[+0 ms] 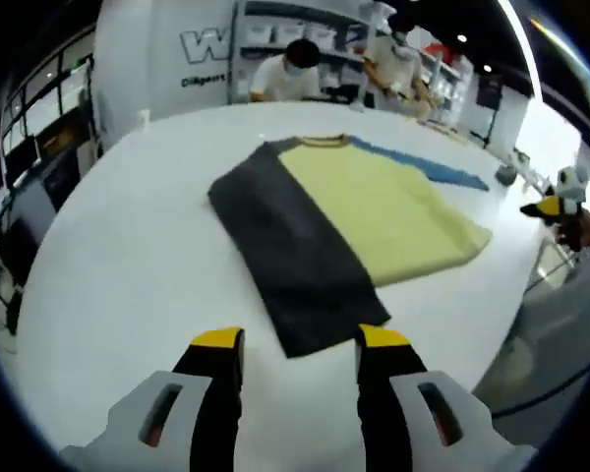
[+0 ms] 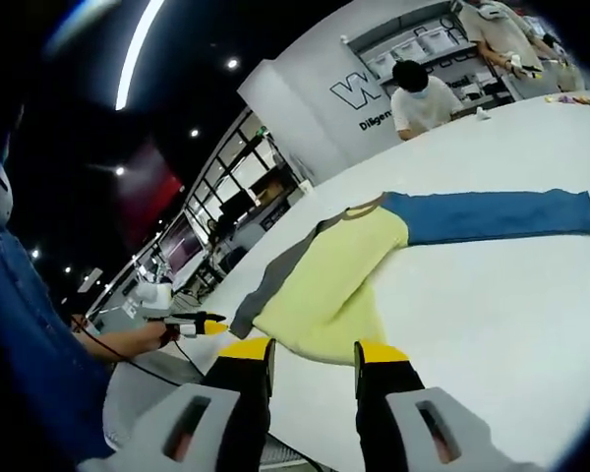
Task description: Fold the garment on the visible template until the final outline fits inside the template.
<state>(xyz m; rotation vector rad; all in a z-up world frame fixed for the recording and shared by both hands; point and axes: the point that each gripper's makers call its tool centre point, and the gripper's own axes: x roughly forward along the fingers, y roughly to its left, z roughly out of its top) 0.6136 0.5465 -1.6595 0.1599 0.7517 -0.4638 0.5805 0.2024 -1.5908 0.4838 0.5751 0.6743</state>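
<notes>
Garment (image 1: 349, 221) lying flat near the middle of the white worktop (image 1: 128, 265): dark side panel already folded over the yellow body, blue sleeve (image 2: 492, 216) still stretched out toward the far edge. Left tongs (image 1: 300, 354) and right tongs (image 2: 315, 359) both parted, holding nothing. Folding judged partly done; sleeve and lengthwise folds remain.

- We see bright, even light from ceiling strips (image 2: 138, 49) and spot lamps, glaring off the white table (image 1: 128, 265).
- Shadows are faint.
- Both views look soft, and lines bend strongly toward the edges.
</notes>
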